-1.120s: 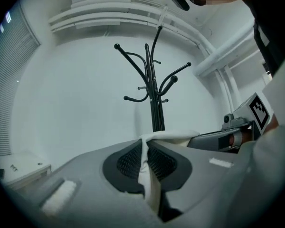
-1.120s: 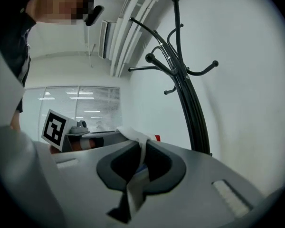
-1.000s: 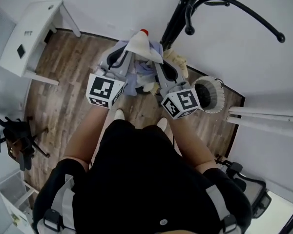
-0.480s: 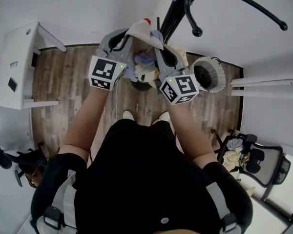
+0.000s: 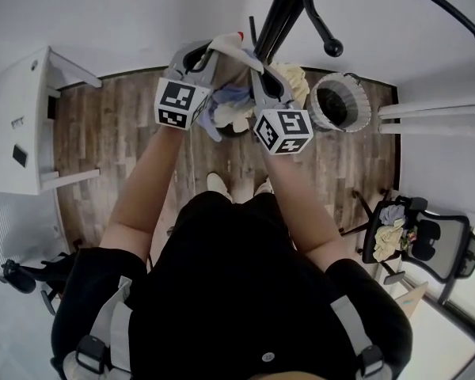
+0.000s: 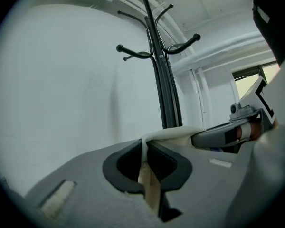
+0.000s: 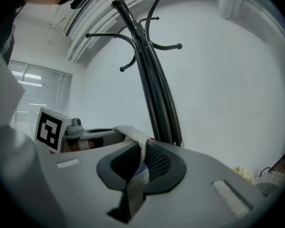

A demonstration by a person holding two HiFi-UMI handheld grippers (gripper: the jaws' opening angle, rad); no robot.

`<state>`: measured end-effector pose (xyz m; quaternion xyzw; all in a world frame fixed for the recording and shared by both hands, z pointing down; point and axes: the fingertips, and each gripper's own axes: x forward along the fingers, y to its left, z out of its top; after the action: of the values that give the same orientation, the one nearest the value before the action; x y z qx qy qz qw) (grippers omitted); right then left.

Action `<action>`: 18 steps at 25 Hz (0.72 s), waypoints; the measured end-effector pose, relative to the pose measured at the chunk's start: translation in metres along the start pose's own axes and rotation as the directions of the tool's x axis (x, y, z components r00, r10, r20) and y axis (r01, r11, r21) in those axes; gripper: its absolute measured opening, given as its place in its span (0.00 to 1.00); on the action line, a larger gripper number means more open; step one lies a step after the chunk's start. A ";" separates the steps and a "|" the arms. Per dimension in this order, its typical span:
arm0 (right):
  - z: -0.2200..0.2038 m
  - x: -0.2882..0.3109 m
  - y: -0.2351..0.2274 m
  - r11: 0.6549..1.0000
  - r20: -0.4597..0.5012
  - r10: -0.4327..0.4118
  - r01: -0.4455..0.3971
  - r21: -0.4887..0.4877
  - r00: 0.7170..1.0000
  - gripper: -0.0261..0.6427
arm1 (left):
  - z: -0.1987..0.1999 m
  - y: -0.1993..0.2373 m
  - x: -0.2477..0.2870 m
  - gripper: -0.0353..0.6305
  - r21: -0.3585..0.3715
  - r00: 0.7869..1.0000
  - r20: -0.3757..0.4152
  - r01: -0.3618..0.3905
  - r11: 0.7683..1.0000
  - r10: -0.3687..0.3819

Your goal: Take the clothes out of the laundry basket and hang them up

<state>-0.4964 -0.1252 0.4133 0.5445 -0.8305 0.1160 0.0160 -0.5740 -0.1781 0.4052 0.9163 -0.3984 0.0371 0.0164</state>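
The coat stand [image 5: 279, 22] is met head-on, its dark pole standing just behind the tools and its hooks curving out overhead. The laundry basket [image 5: 342, 105] is seen on the floor [image 5: 103, 149] near the stand's foot.

The white garment [image 5: 231, 44] is held up in front of the pole, stretched between the two tools. The left tool [image 6: 145, 161] is clamped down narrow on a fold of its upper edge. The right tool [image 7: 141, 161] is pinched just as tight on the other end, with a strip of cloth trailing down through the jaws.

The garment is judged light, soft and limp. Sagging is to be expected wherever it is not held, and thin cloth may creep out of a pinch. The top edge, gripped at two well-spread points as here, looks the right hold for dropping a span over a hook.

- **Garment:** its kind and full shape cannot be told, since the hanging part is covered by tools and arms.
- **Blue and cream cloth [image 5: 228, 105]:** it lies below the tools, and whether it belongs to the garment is unclear.
- **Basket:** the inside is too dark to read.
- **Hooks:** the upper ones are cut off in the head view.
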 end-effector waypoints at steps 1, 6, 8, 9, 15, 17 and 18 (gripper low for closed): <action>-0.005 0.001 -0.003 1.000 -0.009 -0.015 0.015 0.004 1.000 0.06 | -0.006 0.000 0.003 0.07 0.000 1.000 -0.004 0.009 1.000 -0.009; -0.028 0.006 -0.017 0.998 -0.041 -0.067 0.067 0.017 0.997 0.06 | -0.033 0.001 0.018 0.07 0.009 0.999 -0.031 0.043 0.999 -0.043; -0.035 0.008 -0.021 0.996 -0.050 -0.082 0.083 0.018 0.995 0.06 | -0.041 0.001 0.022 0.07 0.012 0.998 -0.040 0.056 0.998 -0.055; -0.038 0.008 -0.023 0.996 -0.054 -0.089 0.090 0.018 0.995 0.06 | -0.046 0.001 0.024 0.07 0.013 0.997 -0.045 0.062 0.998 -0.062; -0.055 0.013 -0.027 0.991 -0.074 -0.130 0.132 0.015 0.989 0.06 | -0.075 0.002 0.030 0.07 -0.019 0.993 -0.076 0.087 0.996 -0.088; -0.060 0.014 -0.028 0.990 -0.079 -0.144 0.144 0.004 0.986 0.06 | -0.082 0.002 0.031 0.07 -0.034 0.992 -0.080 0.093 0.995 -0.096; -0.062 0.014 -0.029 0.989 -0.081 -0.150 0.150 -0.004 0.985 0.06 | -0.085 0.001 0.031 0.07 -0.043 0.992 -0.081 0.096 0.994 -0.099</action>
<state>-0.4821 -0.1359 0.4814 0.6004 -0.7857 0.1372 0.0579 -0.5583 -0.1966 0.4924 0.9319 -0.3526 0.0663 0.0527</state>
